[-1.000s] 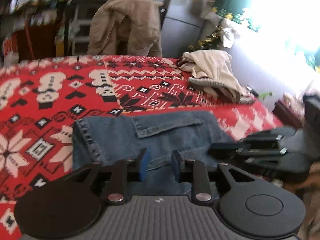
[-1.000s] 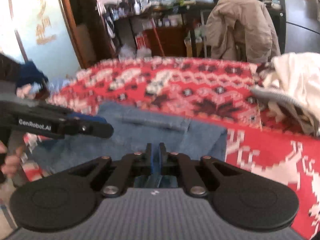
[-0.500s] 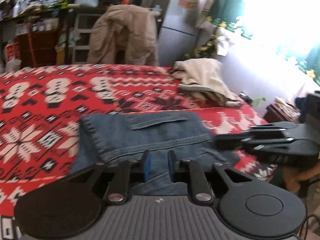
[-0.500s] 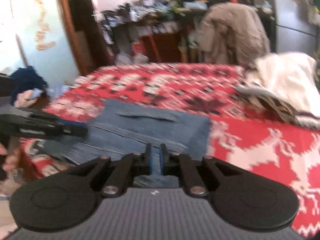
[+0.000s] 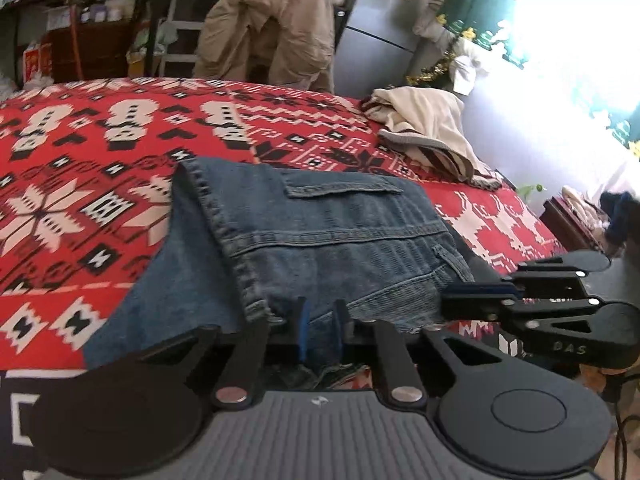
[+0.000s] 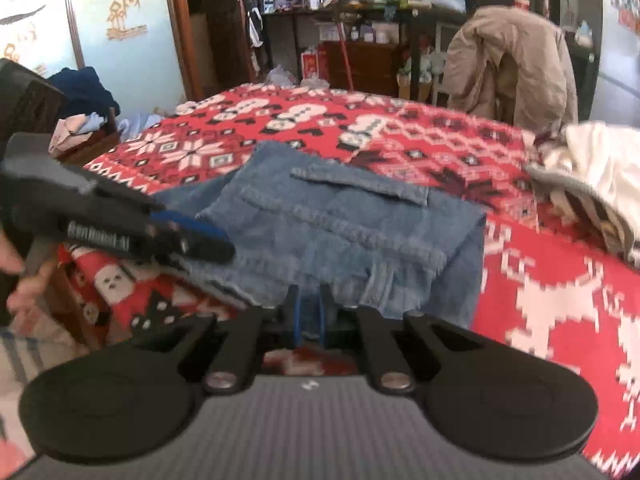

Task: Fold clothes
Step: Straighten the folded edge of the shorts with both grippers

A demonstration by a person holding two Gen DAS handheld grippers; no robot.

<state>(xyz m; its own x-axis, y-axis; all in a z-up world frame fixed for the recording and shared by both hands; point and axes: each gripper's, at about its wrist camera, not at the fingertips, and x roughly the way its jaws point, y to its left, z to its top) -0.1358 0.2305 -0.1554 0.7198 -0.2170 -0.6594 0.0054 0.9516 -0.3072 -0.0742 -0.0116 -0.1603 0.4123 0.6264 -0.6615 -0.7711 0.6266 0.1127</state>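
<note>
Red worktop cloth (image 5: 100, 152) w/ folded jeans (image 5: 320, 232); left tool (image 5: 320, 332) & right tool (image 6: 307, 316) both pinch jeans' near edge.

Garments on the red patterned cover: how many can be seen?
2. Folded jeans lie at the near edge by both grippers; a cream sweater lies crumpled at the far right corner. More may be hidden underneath.

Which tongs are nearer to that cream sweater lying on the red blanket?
Right. The right tongs sit at the jeans' near edge on the sweater's side; the left tongs are farther along that edge.
</note>
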